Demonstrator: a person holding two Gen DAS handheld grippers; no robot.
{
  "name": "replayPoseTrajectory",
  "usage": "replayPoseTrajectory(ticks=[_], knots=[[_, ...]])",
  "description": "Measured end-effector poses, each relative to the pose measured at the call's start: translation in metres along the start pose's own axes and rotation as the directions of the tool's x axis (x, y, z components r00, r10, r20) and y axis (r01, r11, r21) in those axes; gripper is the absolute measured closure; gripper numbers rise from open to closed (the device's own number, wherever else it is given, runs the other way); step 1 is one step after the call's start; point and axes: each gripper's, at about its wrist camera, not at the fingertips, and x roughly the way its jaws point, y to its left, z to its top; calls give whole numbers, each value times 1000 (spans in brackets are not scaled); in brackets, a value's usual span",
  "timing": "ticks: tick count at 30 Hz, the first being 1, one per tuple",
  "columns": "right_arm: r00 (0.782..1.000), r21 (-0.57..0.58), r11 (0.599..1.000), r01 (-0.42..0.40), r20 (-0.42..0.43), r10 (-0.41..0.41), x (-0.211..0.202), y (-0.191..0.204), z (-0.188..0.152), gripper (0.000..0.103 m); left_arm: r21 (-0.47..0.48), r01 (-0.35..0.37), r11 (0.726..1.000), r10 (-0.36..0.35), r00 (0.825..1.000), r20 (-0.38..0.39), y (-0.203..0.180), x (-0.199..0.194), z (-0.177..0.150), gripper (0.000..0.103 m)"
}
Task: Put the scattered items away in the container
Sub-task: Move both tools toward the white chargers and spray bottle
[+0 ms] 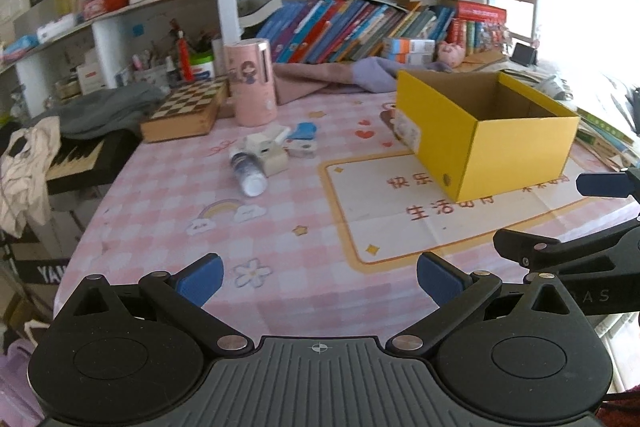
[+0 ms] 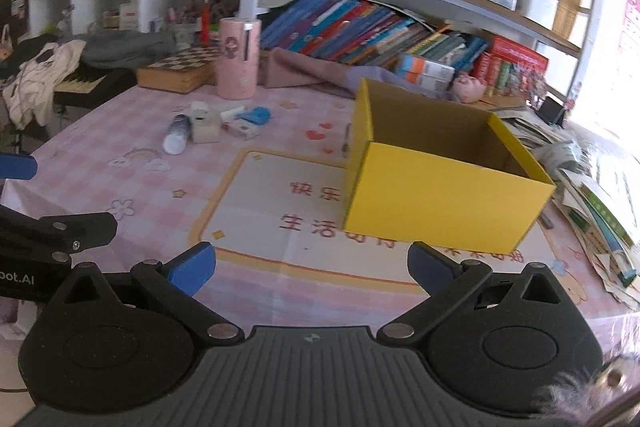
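A glossy pink-and-white checked cloth covers the table [image 1: 168,187], printed with rainbows, flowers and a cream panel of red characters. On that panel, toward the table's right edge, stands the yellow cardboard box [image 1: 516,151], open-topped, its inside plain brown card. The scattered items sit in a tight cluster near the table's back edge, well apart from the box: a small bottle [image 1: 249,171] lying on its side with a white cap, a boxy cream plastic piece [image 1: 266,147] touching it, and a blue-and-white piece [image 1: 302,139] just beside that. A smooth pink cylindrical canister [image 1: 252,83] stands upright behind them, next to a wooden chessboard case [image 1: 184,111].

The left gripper [image 1: 320,279] has its blue pads spread wide, holding nothing. The right gripper [image 2: 311,269] is equally spread and empty, above the table's front edge.
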Motion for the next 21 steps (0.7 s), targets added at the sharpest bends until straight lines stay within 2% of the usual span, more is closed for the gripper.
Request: replayPoseTrajectory(ticks=[12, 21], knots=[[996, -82, 993, -83, 7, 83, 10, 30, 20, 0, -84, -84, 993, 84, 996, 4, 32, -9, -3, 0], [994, -106, 988, -110, 12, 112, 24, 38, 31, 0, -111, -109, 988, 110, 994, 1, 44, -1, 0, 0]])
